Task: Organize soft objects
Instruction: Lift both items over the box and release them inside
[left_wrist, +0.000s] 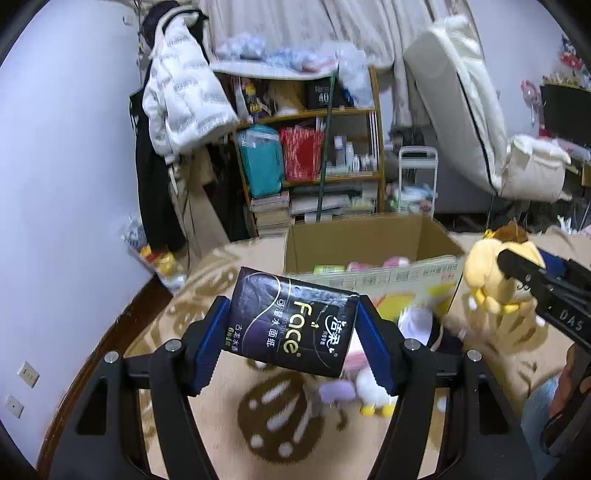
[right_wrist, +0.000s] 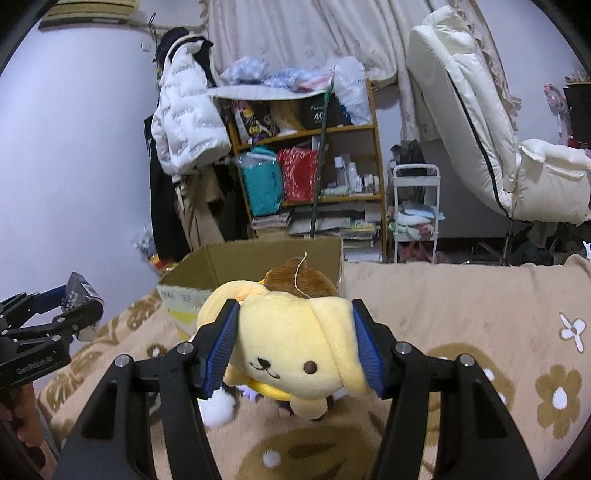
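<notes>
My left gripper (left_wrist: 293, 325) is shut on a black tissue pack (left_wrist: 295, 325) printed "Face", held above the beige flowered blanket (left_wrist: 221, 373) just short of an open cardboard box (left_wrist: 369, 240). My right gripper (right_wrist: 295, 339) is shut on a yellow dog plush (right_wrist: 295, 350) with a brown beret, lifted over the blanket (right_wrist: 461, 302) before the same box (right_wrist: 258, 258). The plush (left_wrist: 487, 273) and right gripper also show at the right of the left wrist view. Several small soft items lie inside the box (left_wrist: 354, 266).
More small plush toys (left_wrist: 365, 387) lie on the blanket below the tissue pack. A cluttered wooden shelf (right_wrist: 306, 166), a hanging white jacket (right_wrist: 188, 122), a white cart (right_wrist: 415, 210) and a cream recliner (right_wrist: 480, 110) stand behind the box.
</notes>
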